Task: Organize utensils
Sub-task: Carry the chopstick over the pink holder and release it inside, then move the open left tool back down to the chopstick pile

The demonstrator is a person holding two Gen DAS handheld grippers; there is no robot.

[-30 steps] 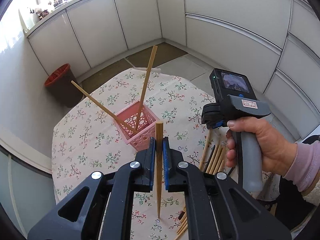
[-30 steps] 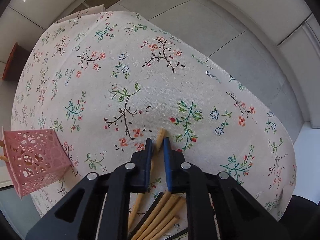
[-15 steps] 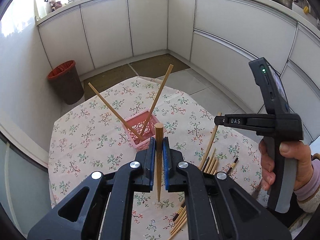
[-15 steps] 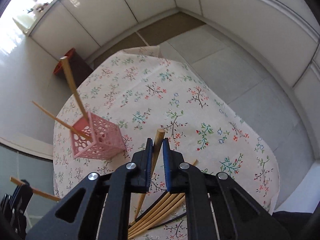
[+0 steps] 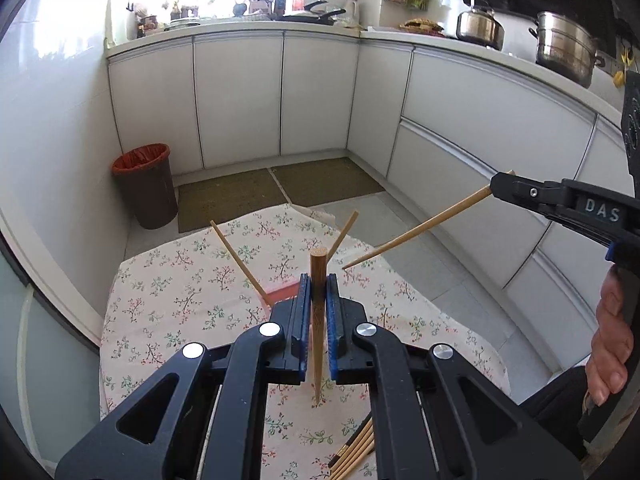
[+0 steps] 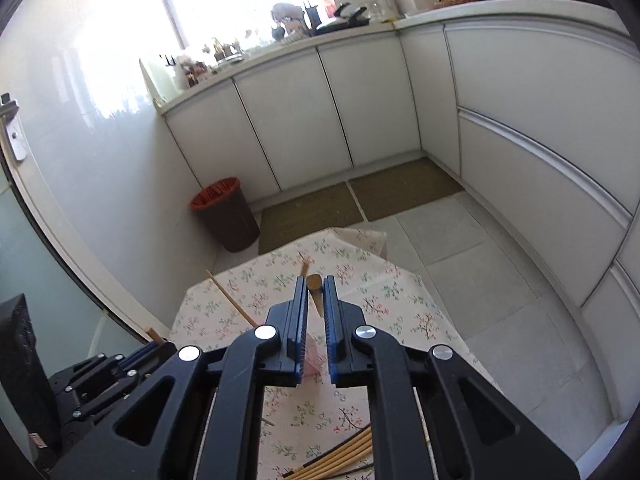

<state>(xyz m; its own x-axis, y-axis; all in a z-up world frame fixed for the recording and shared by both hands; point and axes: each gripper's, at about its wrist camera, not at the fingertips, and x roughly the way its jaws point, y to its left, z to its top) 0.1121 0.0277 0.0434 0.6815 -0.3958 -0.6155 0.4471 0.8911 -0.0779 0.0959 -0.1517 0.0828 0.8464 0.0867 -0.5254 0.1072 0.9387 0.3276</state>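
Looking down from above the table [image 5: 132, 300], you have its floral cloth spread below both tools, with white kitchen cabinets [image 5: 240, 96] curving round behind and a dark bin [image 5: 146, 188] with a red liner on the floor at the left. Your left gripper [image 5: 319, 292] is pinched all but shut on one chopstick [image 5: 319, 320], which stands nearly upright between the blue pads, its blunt end above the tips and its thin end pointing down at the cloth. Just behind those jaws sits the pink basket [image 5: 280, 294], mostly hidden, with two chopsticks leaning out of it in a V [image 5: 236, 258]. Your right gripper [image 6: 315, 300] is likewise clamped almost closed on a second chopstick [image 6: 315, 286]; from the left camera you can see that stick [image 5: 416, 234] slanting down and leftward from the jaws, its fine end in the air over the far edge of the table. Your right hand [image 5: 610, 340] wraps the handle at the frame's right edge. The remaining loose chopsticks [image 5: 354, 454] lie bunched on the cloth near you, below the tools.
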